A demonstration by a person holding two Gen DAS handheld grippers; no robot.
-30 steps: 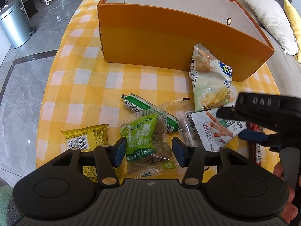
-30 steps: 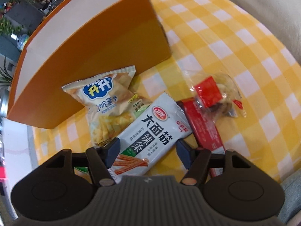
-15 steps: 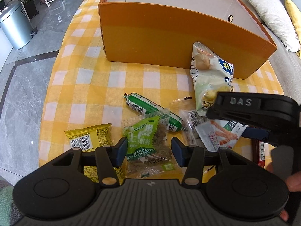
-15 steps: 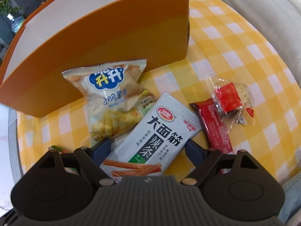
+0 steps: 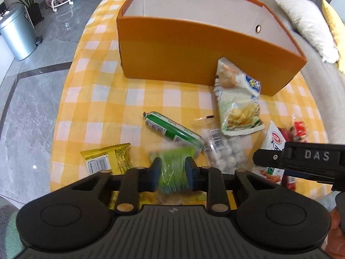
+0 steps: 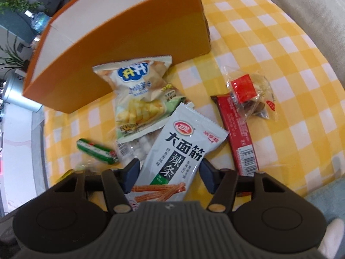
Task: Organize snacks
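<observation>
My left gripper point(image 5: 171, 172) is shut on the green raisin packet point(image 5: 173, 173) and holds it just above the checked cloth. An orange box point(image 5: 194, 49) stands open at the back. My right gripper point(image 6: 168, 173) is open, its jaws on either side of the white spicy-strip packet point(image 6: 183, 146), which lies flat. The right gripper also shows in the left wrist view point(image 5: 301, 161). A chip bag point(image 6: 140, 95) leans against the box point(image 6: 120, 49).
On the cloth lie a green sausage point(image 5: 172, 129), a yellow packet point(image 5: 107, 157), a clear bag of white balls point(image 5: 224, 153), a red bar point(image 6: 237, 133) and a clear packet with a red label point(image 6: 250, 90). A sofa point(image 5: 312, 21) is behind, a bin point(image 5: 15, 36) on the floor to the left.
My left gripper has closed on the green raisin packet and lifted it slightly. My right gripper has moved a little forward over the white packet, still open.
</observation>
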